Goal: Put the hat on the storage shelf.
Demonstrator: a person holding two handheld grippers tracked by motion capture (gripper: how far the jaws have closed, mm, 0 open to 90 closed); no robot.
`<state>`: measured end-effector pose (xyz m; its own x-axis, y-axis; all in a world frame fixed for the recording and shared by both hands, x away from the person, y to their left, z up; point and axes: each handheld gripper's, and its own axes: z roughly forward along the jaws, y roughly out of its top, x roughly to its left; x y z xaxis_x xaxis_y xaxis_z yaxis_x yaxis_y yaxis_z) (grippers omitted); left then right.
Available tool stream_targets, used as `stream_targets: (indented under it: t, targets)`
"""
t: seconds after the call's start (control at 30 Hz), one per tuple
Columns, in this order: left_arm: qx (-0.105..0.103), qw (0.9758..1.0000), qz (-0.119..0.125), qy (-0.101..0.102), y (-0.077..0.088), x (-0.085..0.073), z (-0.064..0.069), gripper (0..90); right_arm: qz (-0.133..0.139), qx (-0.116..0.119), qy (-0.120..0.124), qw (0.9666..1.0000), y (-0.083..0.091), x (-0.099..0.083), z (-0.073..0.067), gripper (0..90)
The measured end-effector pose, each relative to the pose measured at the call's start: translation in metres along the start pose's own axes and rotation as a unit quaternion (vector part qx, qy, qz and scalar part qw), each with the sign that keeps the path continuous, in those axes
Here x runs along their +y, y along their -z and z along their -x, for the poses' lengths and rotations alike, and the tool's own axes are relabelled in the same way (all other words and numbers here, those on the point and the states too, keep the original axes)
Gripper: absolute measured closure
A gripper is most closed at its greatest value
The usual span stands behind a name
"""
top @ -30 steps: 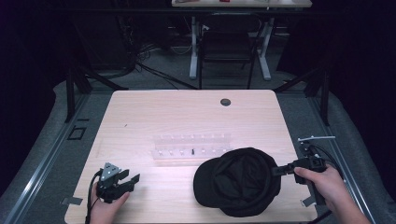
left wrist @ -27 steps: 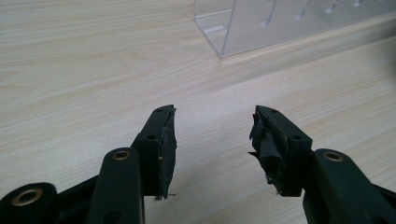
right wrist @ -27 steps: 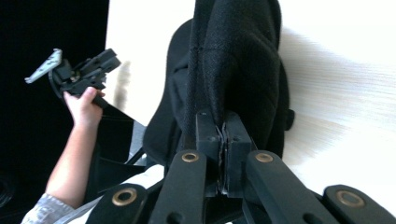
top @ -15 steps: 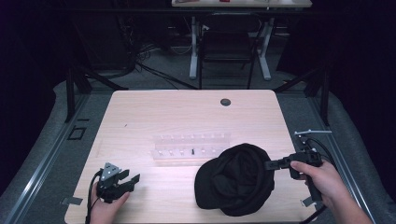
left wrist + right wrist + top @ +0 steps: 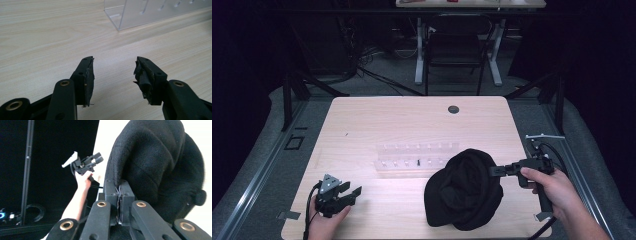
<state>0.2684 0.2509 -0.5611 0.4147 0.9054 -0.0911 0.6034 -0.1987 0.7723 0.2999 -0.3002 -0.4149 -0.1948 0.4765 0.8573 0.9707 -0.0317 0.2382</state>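
- Tabletop (image 5: pixel 377 120): we note pale wood grain, with a small dark round grommet (image 5: pixel 453 109) near its far edge.
- Black cap (image 5: pixel 464 192): we see it on the near right part of the tabletop, bunched and partly lifted at its right edge. Its far-left side sits just beside the clear rack.
- Clear plastic rack (image 5: pixel 417 155): we find it lying mid-tabletop, with rows of small pegs; its near corner shows in the left gripper view (image 5: pixel 130 15).
- Right hand-held gripper (image 5: pixel 494 171): we see it held in the person's right hand (image 5: pixel 552 187) at the right edge. Its jaws are pressed together on the cap's edge, fabric pinched between them in the right gripper view (image 5: pixel 119 195).
- Left hand-held gripper (image 5: pixel 349 192): we see it at the near left corner, resting low over bare wood, well apart from the cap. Its jaws stand spread with nothing between them (image 5: pixel 113 75).
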Motion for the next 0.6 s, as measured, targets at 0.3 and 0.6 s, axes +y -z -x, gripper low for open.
stream_targets:
  t: [0.3,0.6]
  targets:
    - [-0.001,1.0,0.0,0.0,0.0,0.0,0.0,49.0,0.024,0.02,0.016,0.9994,0.008,0.004,-0.015,88.2]
    - [-0.002,1.0,0.0,-0.003,0.0,0.0,0.0,48.4,0.051,0.019,0.018,0.9984,0.021,0.01,-0.025,88.2]
